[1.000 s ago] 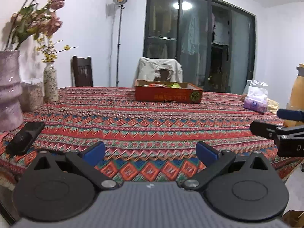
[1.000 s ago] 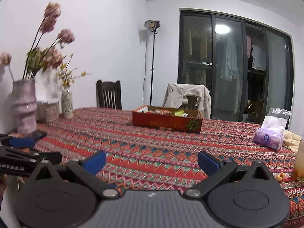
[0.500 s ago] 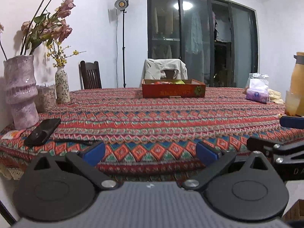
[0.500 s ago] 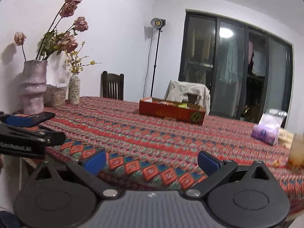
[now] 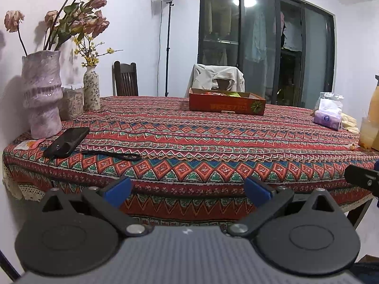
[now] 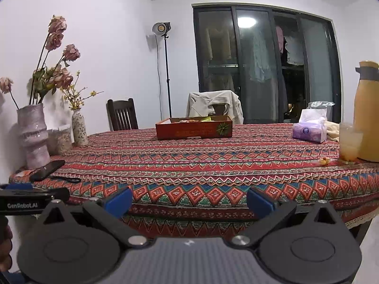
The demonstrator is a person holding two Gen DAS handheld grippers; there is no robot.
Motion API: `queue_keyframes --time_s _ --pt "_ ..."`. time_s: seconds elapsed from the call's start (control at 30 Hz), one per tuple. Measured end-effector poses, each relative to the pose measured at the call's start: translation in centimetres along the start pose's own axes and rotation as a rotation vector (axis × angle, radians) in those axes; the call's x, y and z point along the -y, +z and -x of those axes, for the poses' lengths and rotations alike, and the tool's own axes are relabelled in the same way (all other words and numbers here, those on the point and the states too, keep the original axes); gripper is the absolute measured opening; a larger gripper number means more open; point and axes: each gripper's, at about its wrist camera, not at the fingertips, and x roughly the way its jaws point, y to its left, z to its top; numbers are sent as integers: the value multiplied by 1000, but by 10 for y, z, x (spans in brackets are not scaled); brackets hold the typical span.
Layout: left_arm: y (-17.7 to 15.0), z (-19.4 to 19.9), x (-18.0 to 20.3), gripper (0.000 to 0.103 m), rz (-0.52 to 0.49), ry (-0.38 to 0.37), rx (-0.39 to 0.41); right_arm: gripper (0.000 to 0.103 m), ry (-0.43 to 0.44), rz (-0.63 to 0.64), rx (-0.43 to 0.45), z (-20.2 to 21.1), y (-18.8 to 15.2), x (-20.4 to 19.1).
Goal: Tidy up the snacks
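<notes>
At the far side of the table (image 5: pixel 189 142), just in front of a chair draped with a pale garment (image 5: pixel 216 77), sits the red snack box (image 5: pixel 226 104), with wrappers showing over its rim; I cannot make out which snacks they are. I hold both grippers off the near edge, well apart from it. My left gripper (image 5: pixel 187 190) has its 2 blue-tipped fingers spread wide with nothing between them, and my right gripper (image 6: pixel 189 200) is spread and empty too. On the patterned cloth I see a black phone (image 5: pixel 67 142) beside a lilac vase (image 5: pixel 42 92) at left. A tissue pack (image 6: pixel 309 131), a cup (image 6: pixel 349 144) and an orange flask (image 6: pixel 367 111) stand at right.
</notes>
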Motion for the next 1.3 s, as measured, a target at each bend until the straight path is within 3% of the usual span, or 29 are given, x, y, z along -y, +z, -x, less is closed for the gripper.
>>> queue_keyframes --time_s 1.3 --pt "-1 1 6 103 -36 -19 13 103 31 10 -5 -2 -1 -8"
